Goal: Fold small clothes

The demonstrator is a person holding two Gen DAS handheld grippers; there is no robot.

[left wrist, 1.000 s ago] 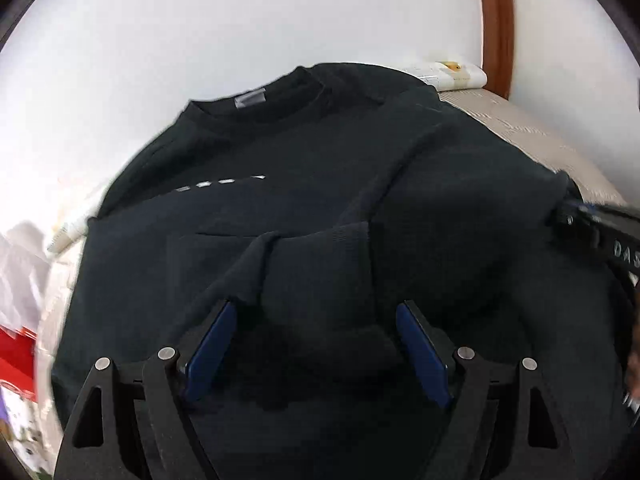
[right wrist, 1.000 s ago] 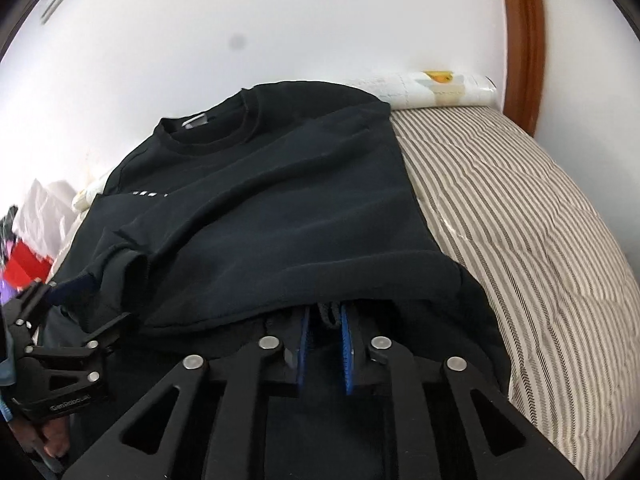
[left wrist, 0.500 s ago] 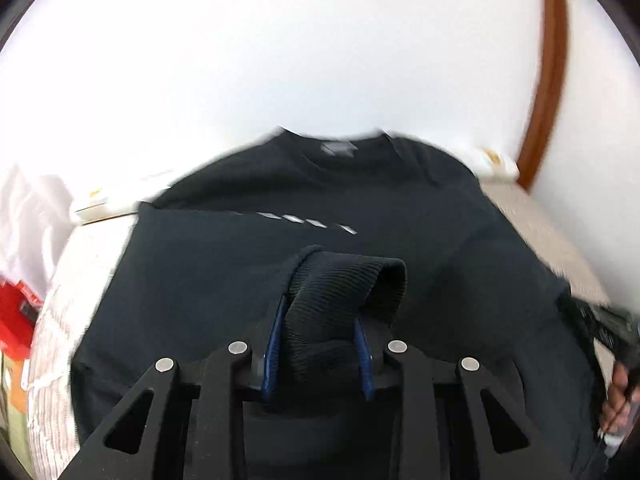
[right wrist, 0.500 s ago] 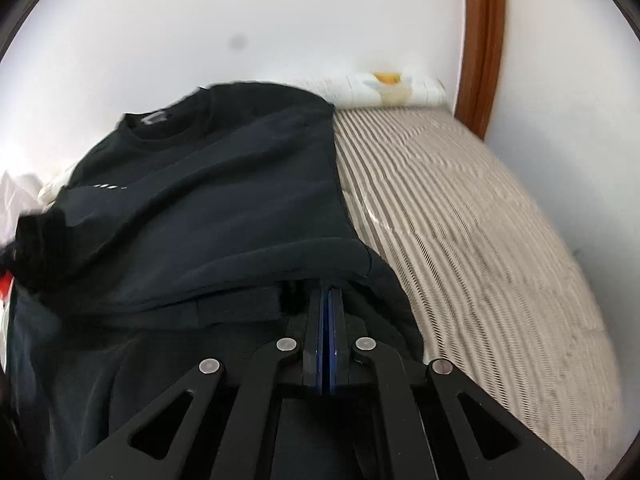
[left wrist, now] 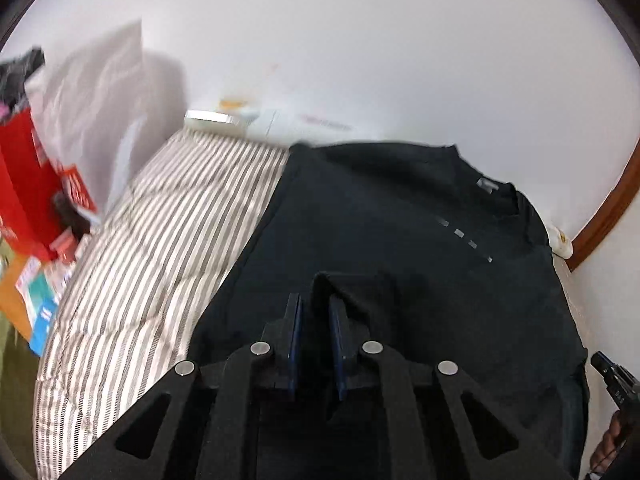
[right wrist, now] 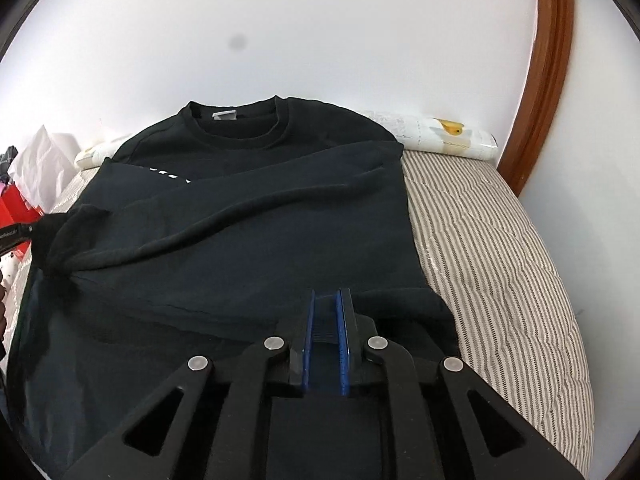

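Since a second earlier my left gripper [left wrist: 316,312] had closed its fingers on the sleeve cuff [left wrist: 352,288] and swung toward nine o'clock, right gripper [right wrist: 326,312] narrow, apparently empty, sweatshirt [right wrist: 248,216] on the bed [right wrist: 500,260] barely folded.

We can't make out the blurry red stuff [left wrist: 28,184] at the left edge, the sweatshirt [right wrist: 240,240] hem is hidden under the gripper frames, and the other gripper [left wrist: 618,380] is chopped off by the edge
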